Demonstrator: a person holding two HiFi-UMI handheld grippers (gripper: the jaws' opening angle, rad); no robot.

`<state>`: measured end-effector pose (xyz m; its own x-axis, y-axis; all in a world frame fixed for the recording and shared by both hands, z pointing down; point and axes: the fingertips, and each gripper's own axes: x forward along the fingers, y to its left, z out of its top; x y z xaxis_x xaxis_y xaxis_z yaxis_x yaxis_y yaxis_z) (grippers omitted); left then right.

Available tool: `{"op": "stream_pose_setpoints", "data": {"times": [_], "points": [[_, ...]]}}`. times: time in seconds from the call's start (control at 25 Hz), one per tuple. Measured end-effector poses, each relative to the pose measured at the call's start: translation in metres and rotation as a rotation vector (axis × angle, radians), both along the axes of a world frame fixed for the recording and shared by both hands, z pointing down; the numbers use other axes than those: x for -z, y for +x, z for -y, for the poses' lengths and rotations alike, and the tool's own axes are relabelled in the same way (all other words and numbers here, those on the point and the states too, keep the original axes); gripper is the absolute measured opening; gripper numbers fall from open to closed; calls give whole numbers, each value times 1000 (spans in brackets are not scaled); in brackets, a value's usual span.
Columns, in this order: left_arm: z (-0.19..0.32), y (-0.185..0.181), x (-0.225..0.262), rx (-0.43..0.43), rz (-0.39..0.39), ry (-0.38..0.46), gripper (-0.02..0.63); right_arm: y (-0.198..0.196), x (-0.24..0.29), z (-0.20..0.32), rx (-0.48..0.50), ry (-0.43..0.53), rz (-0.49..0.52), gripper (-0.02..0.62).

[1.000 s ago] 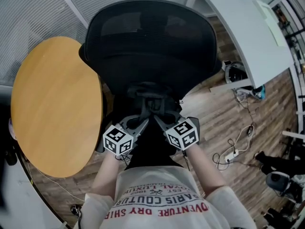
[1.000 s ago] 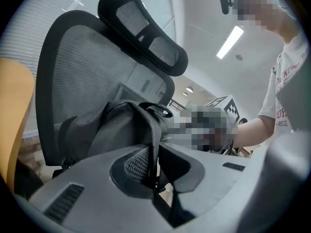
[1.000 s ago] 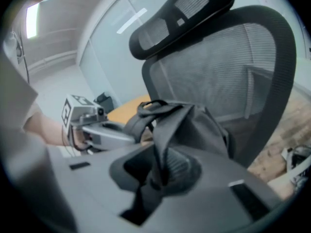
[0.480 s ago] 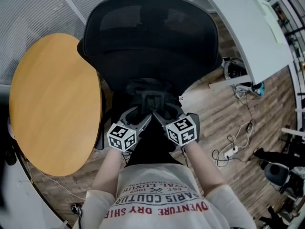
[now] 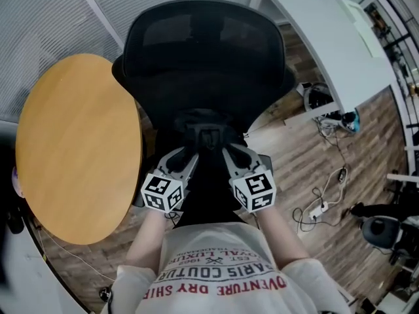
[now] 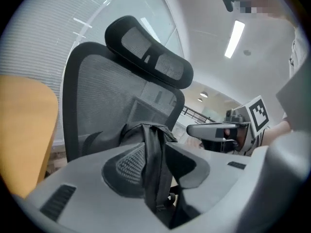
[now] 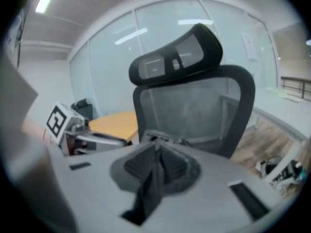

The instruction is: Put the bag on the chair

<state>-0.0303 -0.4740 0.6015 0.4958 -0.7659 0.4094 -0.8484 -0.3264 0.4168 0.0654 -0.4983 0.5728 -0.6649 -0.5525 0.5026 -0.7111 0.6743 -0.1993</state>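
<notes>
The soft, likely light black fabric bag (image 5: 208, 126) is taken by its strap (image 6: 154, 183), pinched in the right gripper (image 7: 156, 169) and loosely enclosed by the left gripper (image 6: 156, 152), both just narrowed.

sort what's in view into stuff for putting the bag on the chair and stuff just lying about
For the job: black fabric bag; black mesh office chair; left gripper, jaws just closing, apart around a bag strap; right gripper, jaws just closed on a bag strap.

Lying about: round wooden table; white desk; white power strip and cables on the wooden floor.
</notes>
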Motion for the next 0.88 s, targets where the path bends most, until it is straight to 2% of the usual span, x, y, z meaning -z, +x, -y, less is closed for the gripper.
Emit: {"op": "stream_pose_setpoints", "data": {"times": [0.08,0.12,0.28,0.44,0.6,0.76,0.88], "points": [[-4,-9,12,31,61,33,51,3,14,-5,-10,53,-11,46],[-6,-12,19,37,85,51,38,3,23,-8,-12,75,-4,44],[-16,-10,53,-4,134,148,28,1,51,-19,-12,136,34,32],[-24,-1,106,-65,202,315,28,0,81,-31,3,227,45,28],[-25,4,161,-98,208,434,28,0,120,-41,12,315,88,26],[-33,15,193,-133,185,457,28,2,151,-46,12,301,178,27],[-42,30,208,-164,175,472,28,5,162,-47,25,321,171,27]]}}
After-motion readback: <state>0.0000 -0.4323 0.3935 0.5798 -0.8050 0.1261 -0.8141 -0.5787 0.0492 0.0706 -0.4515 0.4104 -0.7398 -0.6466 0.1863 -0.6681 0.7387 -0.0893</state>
